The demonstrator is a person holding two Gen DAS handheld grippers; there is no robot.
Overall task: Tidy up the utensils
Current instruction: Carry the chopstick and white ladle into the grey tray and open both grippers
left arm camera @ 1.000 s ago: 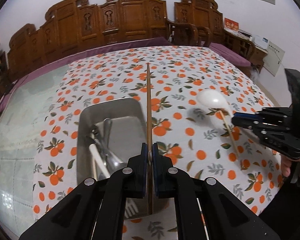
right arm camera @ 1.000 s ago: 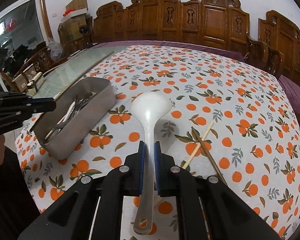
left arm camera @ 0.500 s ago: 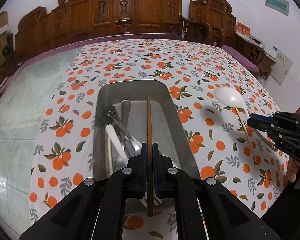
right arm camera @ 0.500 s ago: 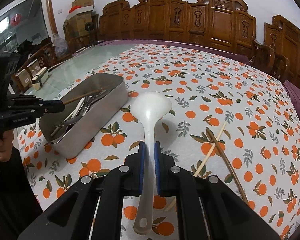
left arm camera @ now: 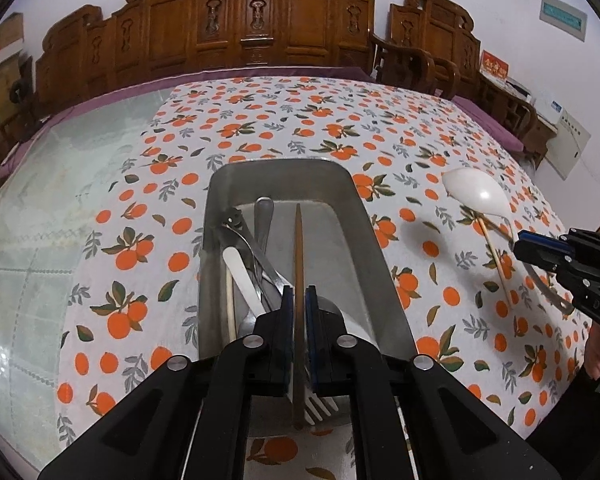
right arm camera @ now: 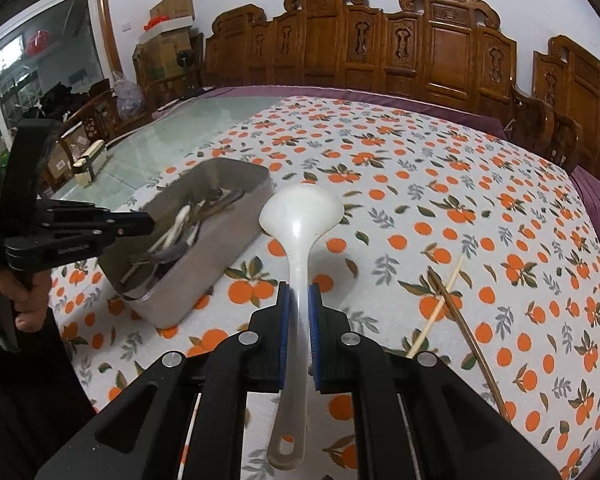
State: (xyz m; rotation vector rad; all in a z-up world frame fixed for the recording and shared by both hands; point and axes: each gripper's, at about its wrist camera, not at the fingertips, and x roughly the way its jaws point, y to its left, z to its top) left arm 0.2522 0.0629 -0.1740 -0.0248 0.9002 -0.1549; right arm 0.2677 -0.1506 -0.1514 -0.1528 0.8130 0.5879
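Note:
My left gripper (left arm camera: 299, 300) is shut on a brown wooden chopstick (left arm camera: 298, 248) and holds it lengthwise over the metal tray (left arm camera: 380, 256), which holds several spoons, forks and a white utensil. My right gripper (right arm camera: 298, 300) is shut on the handle of a white ladle (right arm camera: 300, 216) and holds it above the tablecloth, right of the tray (right arm camera: 204, 264). The ladle (left arm camera: 476, 194) and the right gripper (left arm camera: 540, 248) show at the right of the left wrist view. The left gripper (right arm camera: 140, 226) shows over the tray in the right wrist view.
A pale chopstick (right arm camera: 440, 304) and a brown chopstick (right arm camera: 464, 328) lie crossed on the orange-print tablecloth (right arm camera: 420, 160), right of the ladle. Carved wooden chairs (left arm camera: 260, 24) line the far side. Bare glass tabletop (left arm camera: 60, 160) lies left of the cloth.
My left gripper has moved left with the brown chopstick until it is over the tray and has lowered it. The right gripper still holds the ladle, shifted slightly.

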